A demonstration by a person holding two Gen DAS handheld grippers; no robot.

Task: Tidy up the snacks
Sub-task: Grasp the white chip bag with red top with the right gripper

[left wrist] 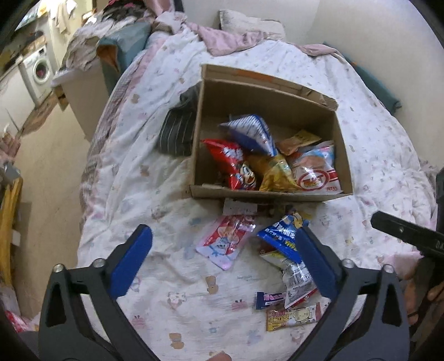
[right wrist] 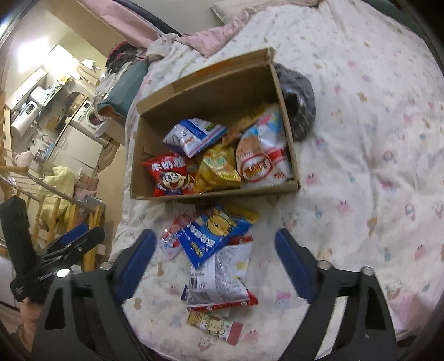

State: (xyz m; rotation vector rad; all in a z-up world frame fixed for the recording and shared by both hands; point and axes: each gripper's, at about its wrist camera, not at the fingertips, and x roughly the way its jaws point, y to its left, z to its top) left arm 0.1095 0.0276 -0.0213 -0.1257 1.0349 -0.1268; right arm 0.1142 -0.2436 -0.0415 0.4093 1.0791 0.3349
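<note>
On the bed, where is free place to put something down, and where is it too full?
Free: the bedspread right of the cardboard box, and the stretch left of the pink packet. Crowded: the loose packets in front of the box, around the blue bag, and the box's near half.

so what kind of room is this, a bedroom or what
Most likely a bedroom in a small flat: the cardboard box of snacks sits on a bed's patterned quilt, a pillow lies at the far end, and a washing machine stands in the adjoining area.
</note>
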